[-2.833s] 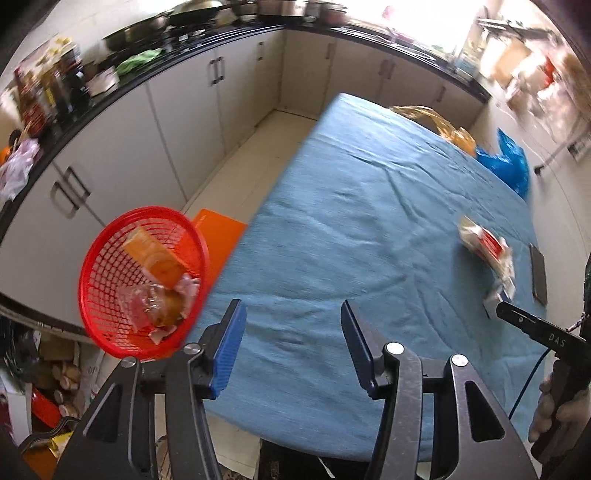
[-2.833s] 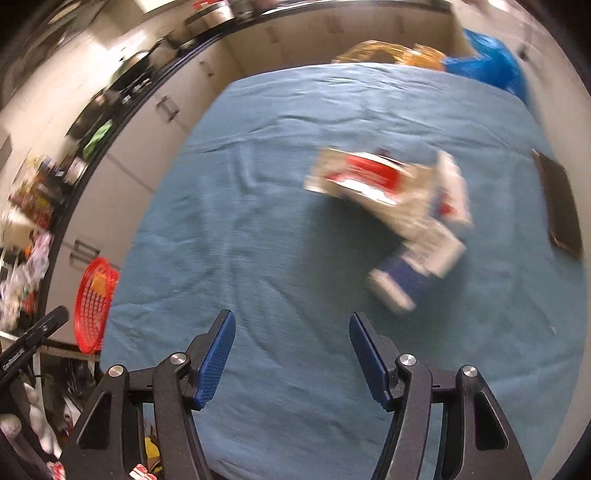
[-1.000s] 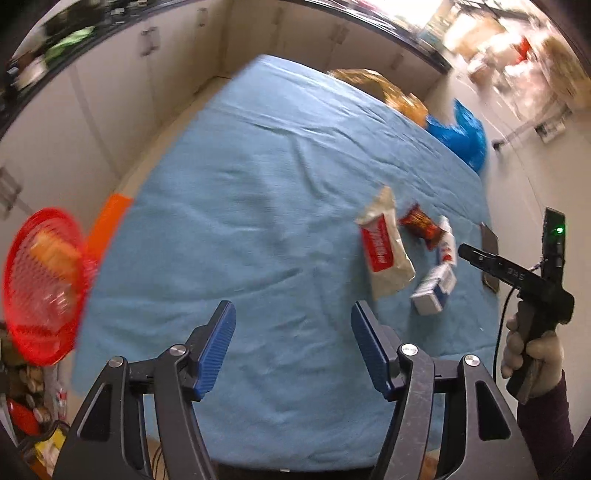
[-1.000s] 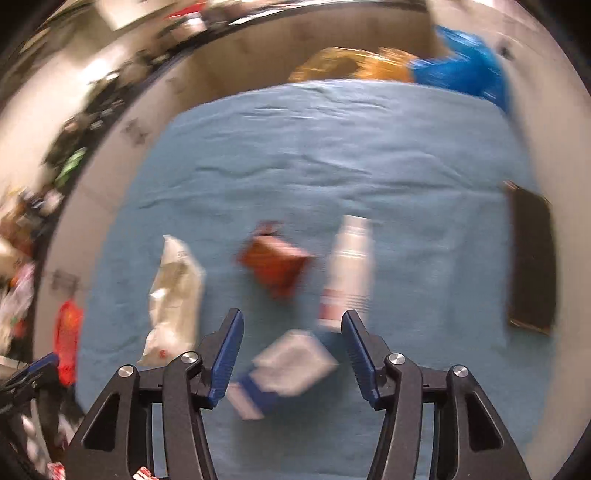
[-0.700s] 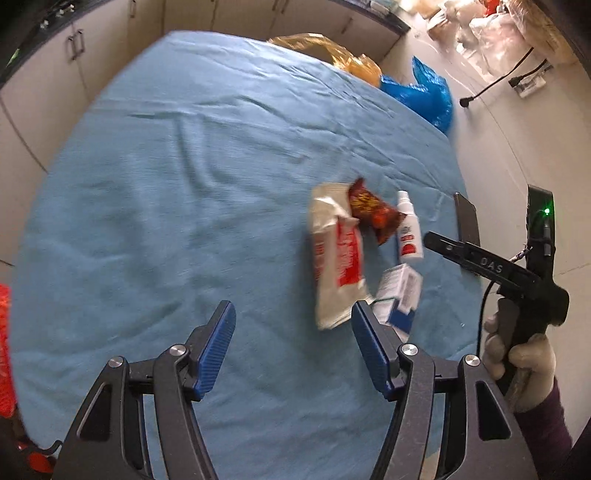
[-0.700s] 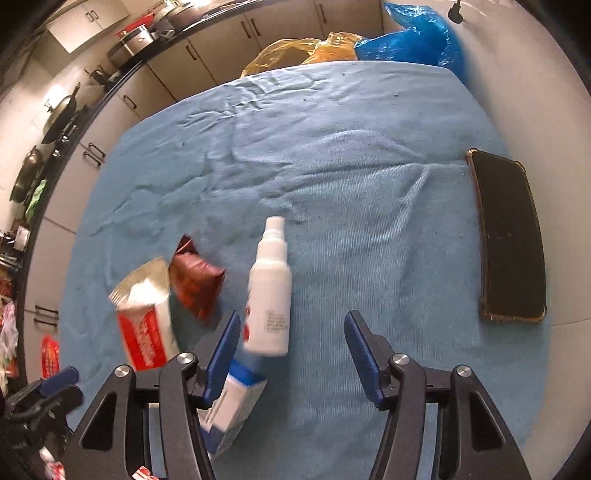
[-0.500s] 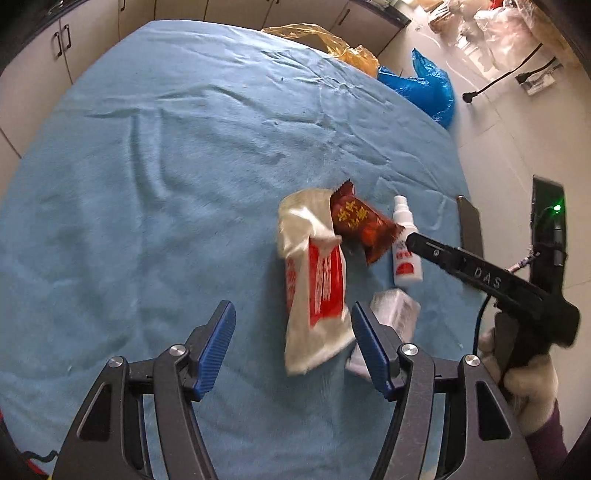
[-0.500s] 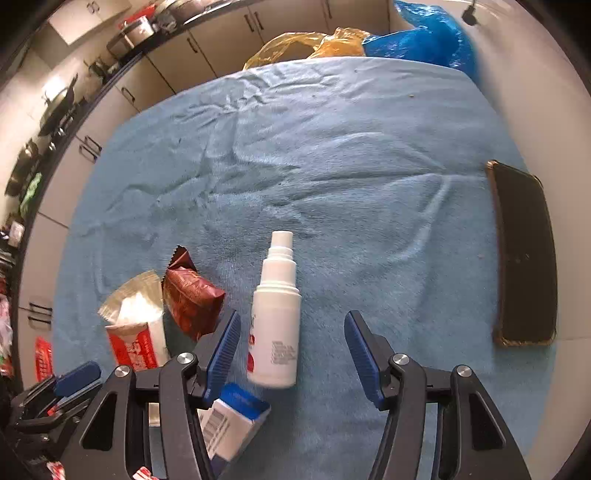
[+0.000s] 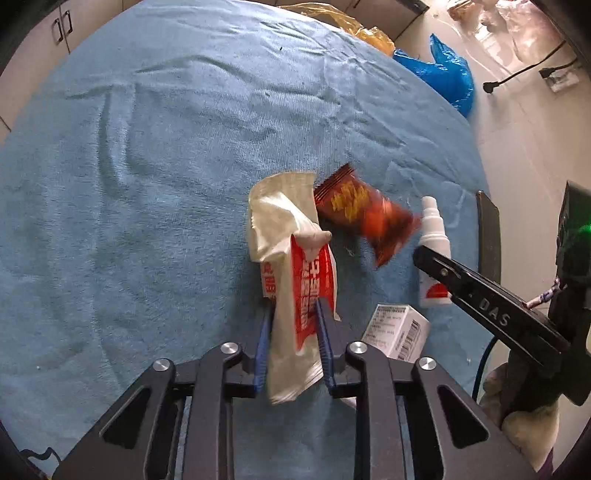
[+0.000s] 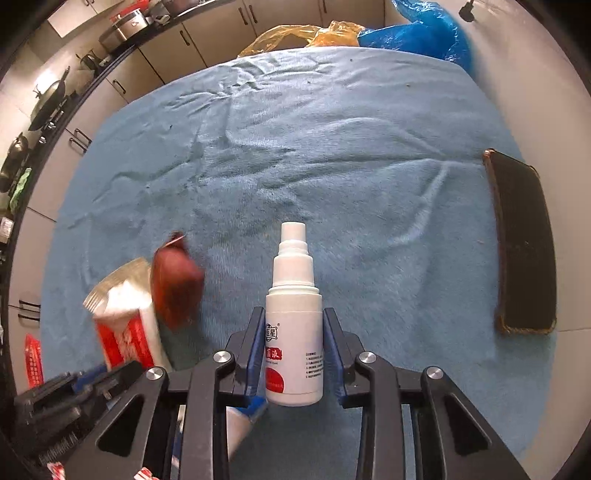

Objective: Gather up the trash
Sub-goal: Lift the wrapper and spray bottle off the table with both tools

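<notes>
My left gripper [image 9: 293, 306] is shut on a white and red wrapper [image 9: 295, 280] lying on the blue table cloth [image 9: 147, 166]; the wrapper also shows in the right wrist view [image 10: 123, 325]. My right gripper [image 10: 294, 317] is shut on a white spray bottle [image 10: 294, 325], which also shows in the left wrist view [image 9: 436, 251]. A dark red snack packet [image 9: 364, 218] lies between them, blurred; it also shows in the right wrist view [image 10: 175, 288]. A small white and blue box [image 9: 397, 330] lies near the left gripper's right finger.
A black phone [image 10: 522, 243] lies at the table's right edge. Yellow [image 10: 295, 35] and blue [image 10: 410, 33] plastic bags sit beyond the far edge. A red basket [image 10: 33, 360] shows at the far left. Kitchen cabinets [image 10: 155, 62] run along the back.
Both grippers have moved down and forward and closed: the left on the white and red wrapper, the right on the spray bottle. The red packet has shifted.
</notes>
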